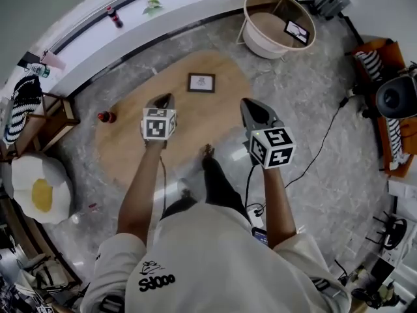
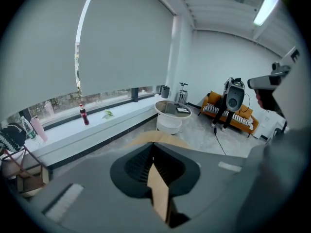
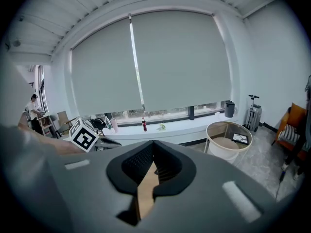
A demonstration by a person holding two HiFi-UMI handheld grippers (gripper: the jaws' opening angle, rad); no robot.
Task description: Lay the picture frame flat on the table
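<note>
The picture frame (image 1: 201,83), dark-rimmed with a pale print, rests on the far part of the oval wooden table (image 1: 130,149); its face shows from above and it looks to lie flat. My left gripper (image 1: 161,100) hovers over the table short of the frame and a little left of it, shut and empty. My right gripper (image 1: 251,108) hangs over the table's right edge, also shut on nothing. Neither touches the frame. In the left gripper view the fingertips (image 2: 153,145) meet, and in the right gripper view the fingertips (image 3: 153,144) meet too. The frame is hidden in both gripper views.
A small red bottle (image 1: 105,117) stands at the table's left edge. A round white side table (image 1: 279,23) is at the back right, and a cola bottle (image 1: 115,17) stands on the window ledge. A fried-egg cushion (image 1: 39,188) lies left; a cable (image 1: 326,135) runs right.
</note>
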